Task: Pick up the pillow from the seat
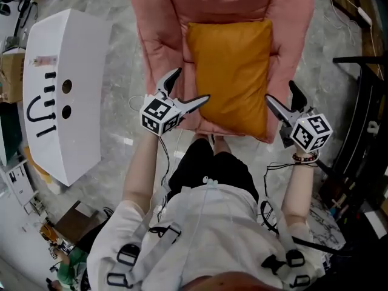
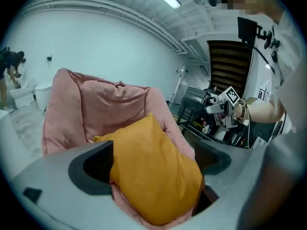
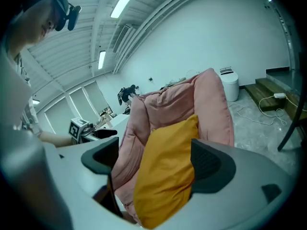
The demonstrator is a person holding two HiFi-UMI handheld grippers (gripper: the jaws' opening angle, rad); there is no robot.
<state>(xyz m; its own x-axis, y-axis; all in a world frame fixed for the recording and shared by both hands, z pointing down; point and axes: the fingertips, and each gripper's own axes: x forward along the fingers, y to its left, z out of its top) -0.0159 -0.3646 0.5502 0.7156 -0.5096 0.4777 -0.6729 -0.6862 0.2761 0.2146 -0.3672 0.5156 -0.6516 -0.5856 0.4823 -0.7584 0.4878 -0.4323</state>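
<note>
1. One orange pillow (image 1: 230,71) lies flat on the one pink padded seat (image 1: 159,23). Its top edge is up against the backrest and its lower edge is near the seat's front lip.
2. There are two claws, one in each of the person's hands. Each carries one cube with square markers, so there are two cubes in all: the left cube (image 1: 159,115) and the right cube (image 1: 311,132).
3. The left claw (image 1: 193,85) has its two jaws spread wide apart and clamped on nothing. In the head view it sits at the pillow's lower left corner, with one jaw tip just at the pillow's edge. In the left gripper view the pillow fills the gap between the jaws.
4. The right claw (image 1: 279,91) also has its two jaws wide apart and grips nothing. It sits just beside the pillow's lower right edge, and the right gripper view shows the pillow and the seat's cushion between the jaws.
5. The person stands at the front of the seat, between the two claws, with one beaded bracelet (image 1: 305,157) on the right wrist.
6. One white curved unit (image 1: 66,53) stands on the floor to the left, well apart from the seat, with two round dark holes in its top.
</note>
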